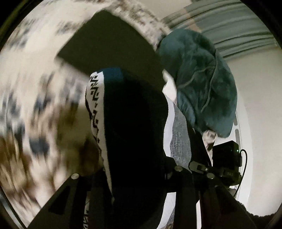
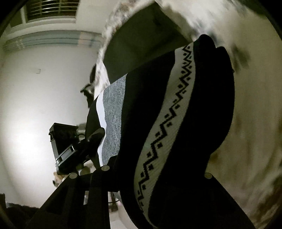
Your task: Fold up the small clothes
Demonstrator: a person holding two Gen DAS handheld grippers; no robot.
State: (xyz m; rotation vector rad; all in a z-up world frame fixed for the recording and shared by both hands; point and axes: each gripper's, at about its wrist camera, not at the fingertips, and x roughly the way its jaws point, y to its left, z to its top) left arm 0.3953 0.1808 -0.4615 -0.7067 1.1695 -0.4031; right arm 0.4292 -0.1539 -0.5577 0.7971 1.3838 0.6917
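Observation:
A black garment [image 1: 134,123] with a white zigzag-patterned band [image 1: 96,112] and a grey speckled part [image 1: 179,137] hangs in the air, draped over my left gripper [image 1: 139,178]. The cloth hides the pads, and the gripper is shut on the garment. In the right wrist view the same black garment [image 2: 202,105] with its band [image 2: 169,112] covers my right gripper [image 2: 155,176], which is also shut on it. The cloth stretches between the two grippers. The right gripper [image 1: 225,158] and the left gripper [image 2: 70,149] each show in the other's view.
A teal fleecy sleeve [image 1: 202,79] reaches down to the right gripper. Below lies a blurred patterned bedcover [image 1: 35,105] with a dark flat rectangle [image 1: 109,47] on it. A white wall [image 2: 35,88] and a barred window [image 2: 51,8] stand behind.

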